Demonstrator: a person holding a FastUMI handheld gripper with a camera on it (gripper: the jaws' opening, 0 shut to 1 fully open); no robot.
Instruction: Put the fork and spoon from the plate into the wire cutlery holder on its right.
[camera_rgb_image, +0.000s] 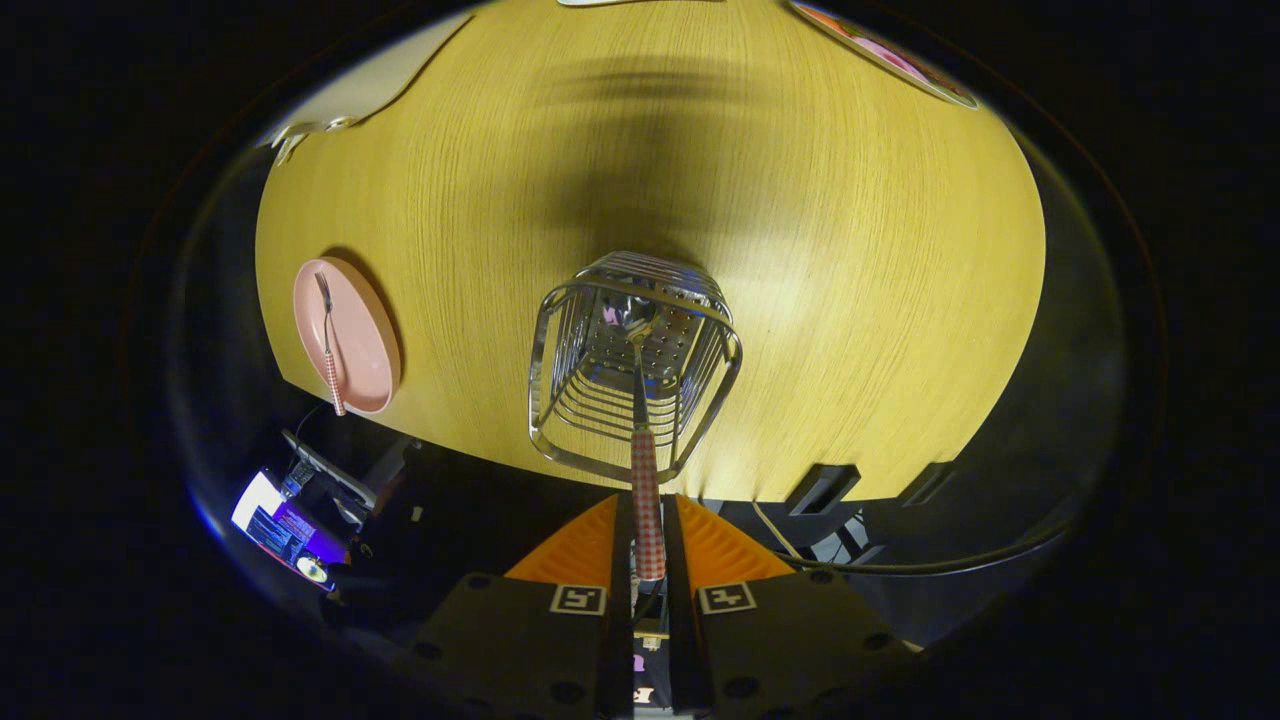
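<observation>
Nearest, the gripper has its two fingers closed tight on the checked red-and-white handle of a slim metal spoon, one finger pressing each side. The spoon's long axis runs straight ahead along the fingers, bowl end leading. Just beyond the fingertips stands the chrome wire cutlery holder, seen from above, its open mouth facing the camera and its perforated floor visible inside; the spoon's bowl end already lies within that mouth, pointing toward the floor. The decisive relation is thus one of alignment: spoon axis and holder axis appear nearly coincident, so the release probably needs little more than a short descent and an opening of the fingers. Well to the left, near the table edge, a round pink plate carries the matching checked-handled fork, lying lengthwise, tines far. All rest on a yellow wood-grain tabletop.
</observation>
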